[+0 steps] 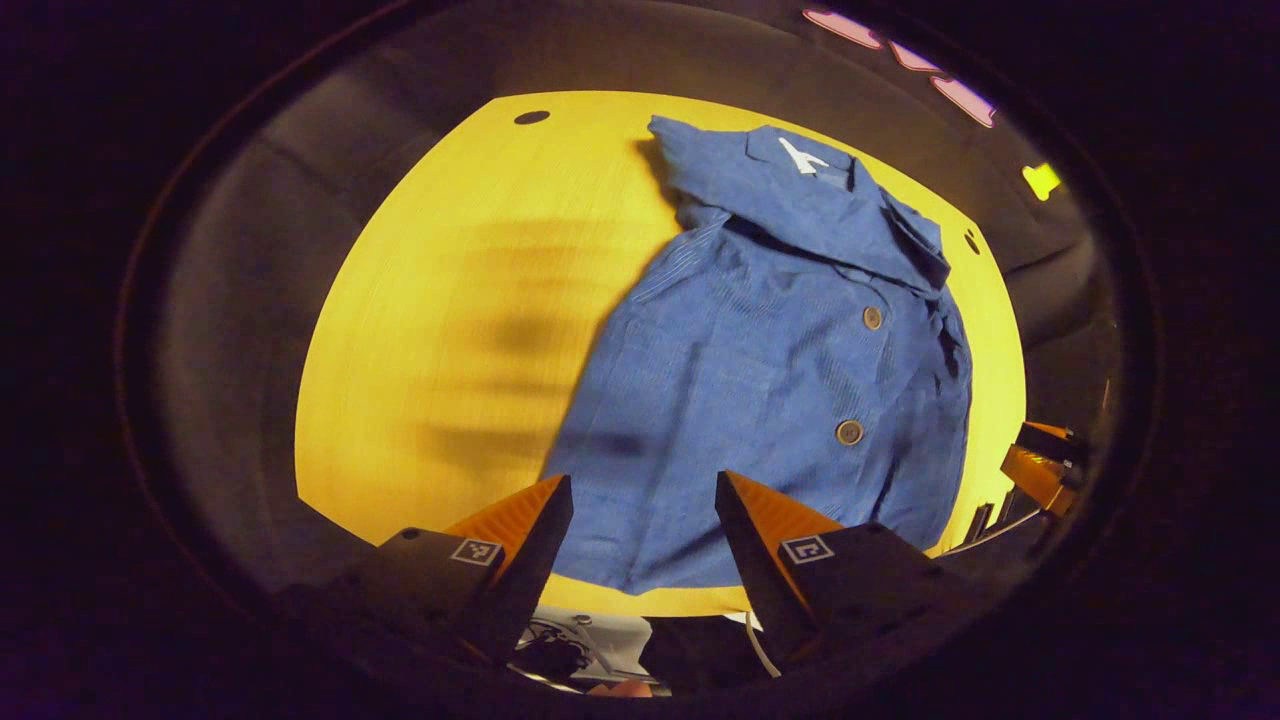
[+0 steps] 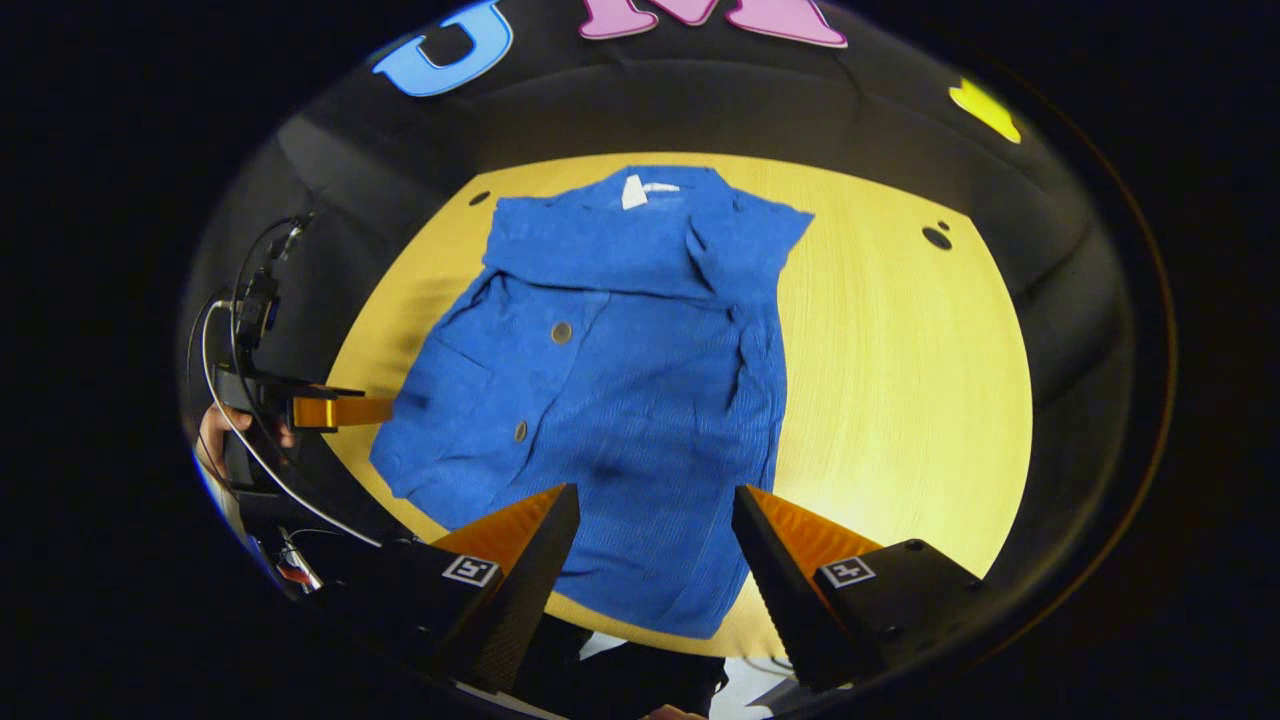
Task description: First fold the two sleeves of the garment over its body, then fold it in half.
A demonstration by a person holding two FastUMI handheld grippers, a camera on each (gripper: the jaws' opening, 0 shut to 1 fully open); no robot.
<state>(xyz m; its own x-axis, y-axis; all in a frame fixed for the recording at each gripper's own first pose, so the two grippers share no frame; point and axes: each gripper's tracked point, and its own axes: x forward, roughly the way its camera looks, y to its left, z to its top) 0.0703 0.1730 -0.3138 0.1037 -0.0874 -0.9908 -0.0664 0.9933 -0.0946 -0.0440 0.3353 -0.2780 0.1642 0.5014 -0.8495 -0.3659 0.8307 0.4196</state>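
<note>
Bench: we saw a round yellow bench (image 2: 900, 380) with small dark holes near its far rim, black cloth behind it.
Shirt: a blue shirt (image 2: 620, 400) lay flat on the bench, collar toward the far edge, hem at the near edge; both sleeves (image 2: 740, 250) were already folded over the body, and the body was not yet folded in half.
Buttons: we counted two buttons (image 1: 872, 318) down the front.
Left tool: the left tool (image 1: 643, 500) hung over the hem, fingers spread, nothing between them; we also saw it in the right gripper view (image 2: 340, 412), held by a hand (image 2: 215, 430) just beside the shirt's edge.
Right tool: the right tool (image 2: 655, 505) hovered above the hem, fingers likewise apart and empty.
</note>
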